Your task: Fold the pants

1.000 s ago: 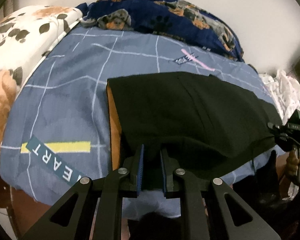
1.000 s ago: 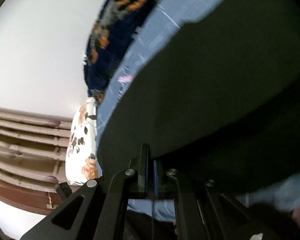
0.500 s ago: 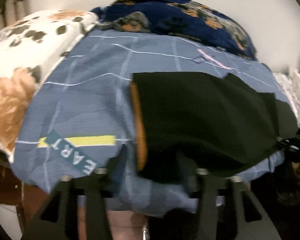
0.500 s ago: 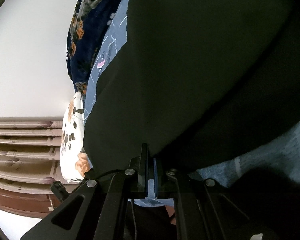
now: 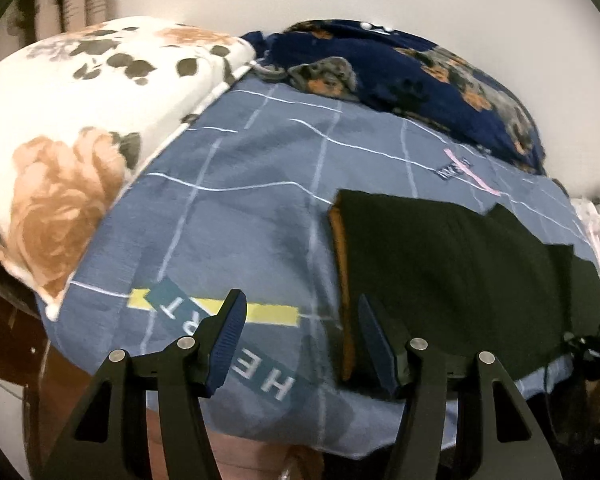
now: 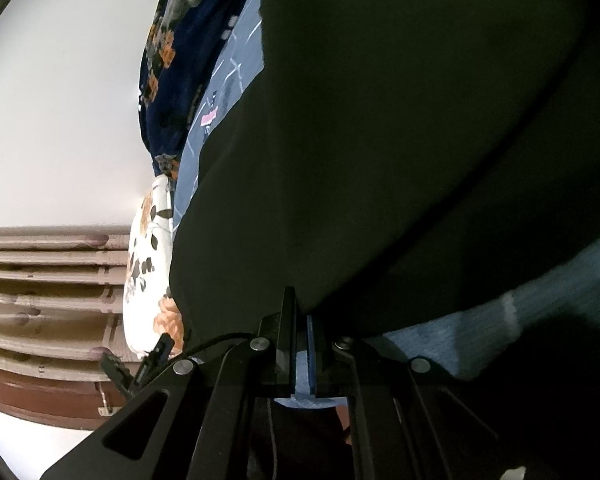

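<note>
The left wrist view looks from the bed's near edge, across the blue sheet (image 5: pixel 240 216) toward the wall at 12 o'clock, while the right wrist view, rolled sideways, sits close against the black pants (image 6: pixel 380 160), both sharing pants, sheet and floral pillow (image 5: pixel 80 120).

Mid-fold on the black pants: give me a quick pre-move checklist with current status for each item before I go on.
1. Left gripper released: ok, jaws wide apart, nothing between them.
2. Right gripper gripping: cannot tell, jaws nearly closed at the pants' edge.
3. Pants lying flat on blue bedsheet: ok.
4. Layers aligned: not ok, far edge looks stepped.
5. Orange lining hidden: not ok, shows along left edge.
</note>
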Demonstrator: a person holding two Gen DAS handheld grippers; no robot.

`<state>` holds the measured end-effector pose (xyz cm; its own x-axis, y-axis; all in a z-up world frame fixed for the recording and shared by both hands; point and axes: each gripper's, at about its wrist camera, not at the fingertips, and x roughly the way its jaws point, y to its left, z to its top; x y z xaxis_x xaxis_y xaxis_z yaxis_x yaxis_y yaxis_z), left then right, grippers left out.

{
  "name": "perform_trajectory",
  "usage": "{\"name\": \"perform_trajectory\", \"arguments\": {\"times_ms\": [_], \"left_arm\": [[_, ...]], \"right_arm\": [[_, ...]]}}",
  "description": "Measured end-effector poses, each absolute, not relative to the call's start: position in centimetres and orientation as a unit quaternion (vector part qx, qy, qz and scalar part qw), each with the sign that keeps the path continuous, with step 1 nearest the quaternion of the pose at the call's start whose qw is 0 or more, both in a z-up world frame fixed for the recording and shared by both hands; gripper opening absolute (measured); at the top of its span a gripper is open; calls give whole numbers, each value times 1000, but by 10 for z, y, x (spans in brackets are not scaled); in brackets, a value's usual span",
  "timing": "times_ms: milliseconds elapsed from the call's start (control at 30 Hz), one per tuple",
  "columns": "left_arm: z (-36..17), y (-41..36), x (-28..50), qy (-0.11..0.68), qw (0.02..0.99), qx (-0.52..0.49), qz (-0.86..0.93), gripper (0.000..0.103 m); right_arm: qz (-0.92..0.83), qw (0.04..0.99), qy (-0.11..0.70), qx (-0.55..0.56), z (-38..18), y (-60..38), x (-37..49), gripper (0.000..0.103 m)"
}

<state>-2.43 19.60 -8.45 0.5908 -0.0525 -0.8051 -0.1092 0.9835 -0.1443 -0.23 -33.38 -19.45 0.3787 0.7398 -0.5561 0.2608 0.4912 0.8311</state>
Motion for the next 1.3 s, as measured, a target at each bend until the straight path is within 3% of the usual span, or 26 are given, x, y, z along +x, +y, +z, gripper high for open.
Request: {"name": "perform_trajectory", "arguments": {"times_ms": [167, 300, 467, 700, 900, 1300], "left_arm": [[-62, 189, -27, 419, 898, -133, -15, 59], [-51, 126, -20, 415, 901, -89, -95, 59], [-85, 62, -12, 465, 871, -28, -158, 59], [-122, 61, -8, 521, 839, -51, -147, 59], [-128, 49, -11, 525, 839, -6, -146, 59], [-130, 55, -7, 530, 835, -21, -146, 59]], "right_arm": [[185, 678, 533, 472, -196, -329, -2, 5], [187, 676, 529, 478, -197, -329, -2, 5], [198, 674, 502, 505, -197, -338, -5, 8], [189, 683, 468, 528, -191, -375, -2, 9], [106, 704, 398, 579, -193, -464, -2, 14], [-14, 722, 285, 630, -200, -639, 13, 13]]}}
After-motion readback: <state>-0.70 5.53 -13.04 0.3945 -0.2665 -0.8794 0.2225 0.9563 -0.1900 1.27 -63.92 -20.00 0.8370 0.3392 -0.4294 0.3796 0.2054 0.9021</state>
